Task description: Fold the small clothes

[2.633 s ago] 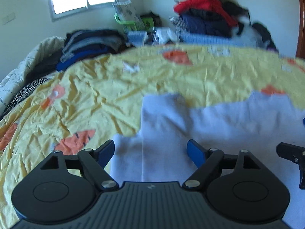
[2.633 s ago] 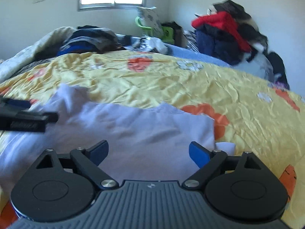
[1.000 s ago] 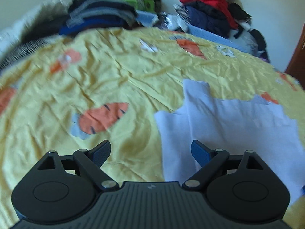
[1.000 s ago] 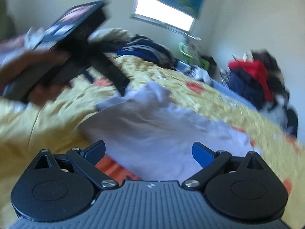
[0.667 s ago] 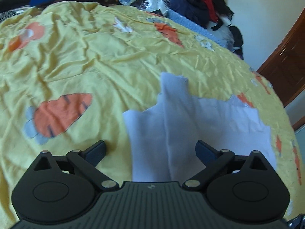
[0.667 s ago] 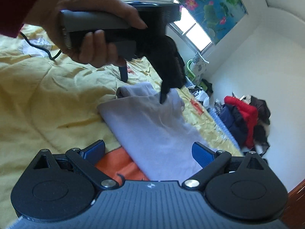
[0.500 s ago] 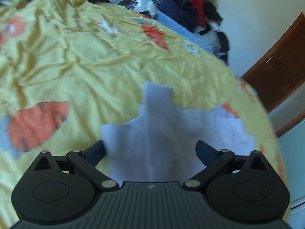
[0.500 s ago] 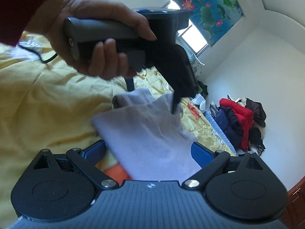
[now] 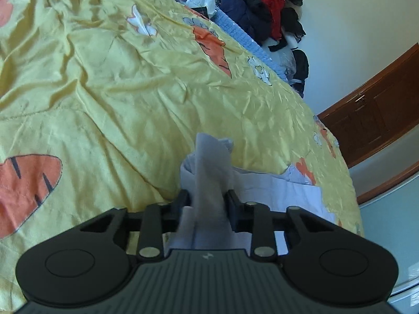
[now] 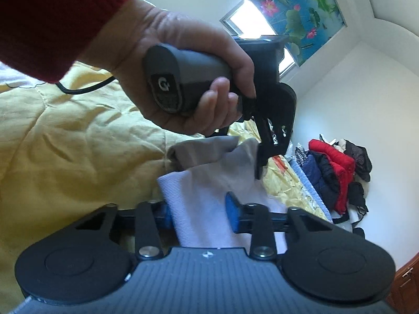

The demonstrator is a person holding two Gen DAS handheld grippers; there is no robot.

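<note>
A pale lavender garment [image 9: 285, 191] lies on the yellow carrot-print bedspread [image 9: 117, 91]. My left gripper [image 9: 207, 201] has its jaws closing, and a bunched fold of the garment stands pinched between its fingers. In the right wrist view, a hand [image 10: 183, 78] with a red sleeve holds the left gripper [image 10: 243, 149] over the garment's far fold. My right gripper [image 10: 198, 213] is also closing, its blue pads [image 10: 231, 214] squeezing the garment's [image 10: 201, 196] ribbed near edge. The cloth partly hides the left pad.
A pile of red, navy and black clothes [image 9: 256, 5] sits at the bed's far end beside a blue knitted blanket [image 9: 246, 39]. A brown wooden cabinet [image 9: 371, 125] stands beyond the bed's right side. A black cable [image 10: 86, 86] trails from the left gripper.
Both grippers went from wide open to closed in on the garment. The left one came down over its corner, which now stands bunched up. The right one moved onto the near edge.
</note>
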